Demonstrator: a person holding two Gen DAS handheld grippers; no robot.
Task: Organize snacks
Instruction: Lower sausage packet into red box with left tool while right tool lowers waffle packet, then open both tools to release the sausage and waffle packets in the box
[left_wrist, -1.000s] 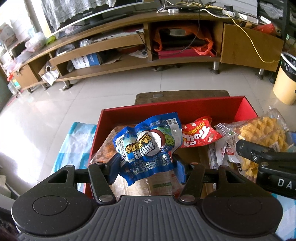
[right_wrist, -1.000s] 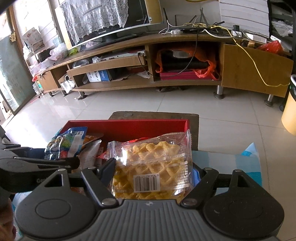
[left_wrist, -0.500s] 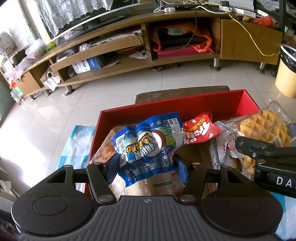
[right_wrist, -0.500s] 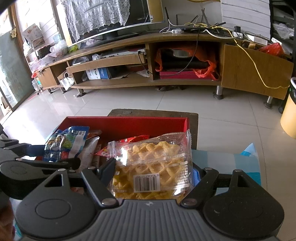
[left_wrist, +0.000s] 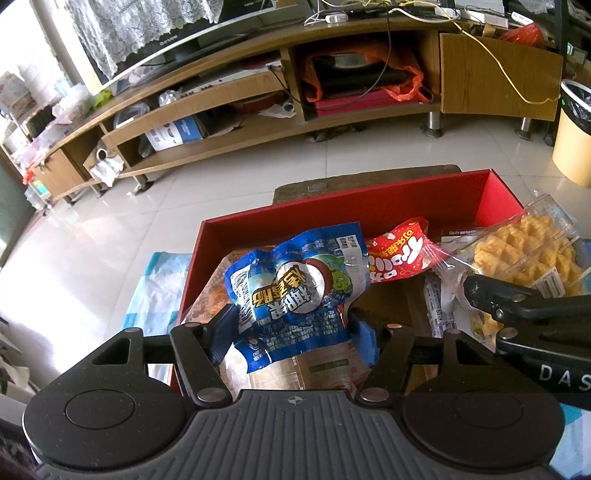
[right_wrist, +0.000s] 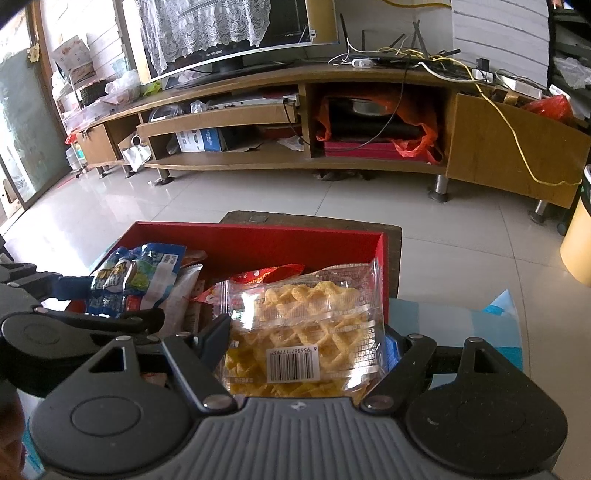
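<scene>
The left gripper (left_wrist: 293, 321) is opening around a blue snack packet (left_wrist: 295, 288) that sits between its fingers at frame centre, over the red box (left_wrist: 369, 206); the right gripper (right_wrist: 306, 343) pinches a clear waffle-biscuit packet (right_wrist: 306, 325) at lower centre, over the box's right edge

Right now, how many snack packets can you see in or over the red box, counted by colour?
Blue foil packet, between the opening left gripper jaws: 1
Red printed packet: 1
Clear packet of yellow waffle snacks, in the right gripper: 1
Others underneath: cannot count
Total: 3
</scene>
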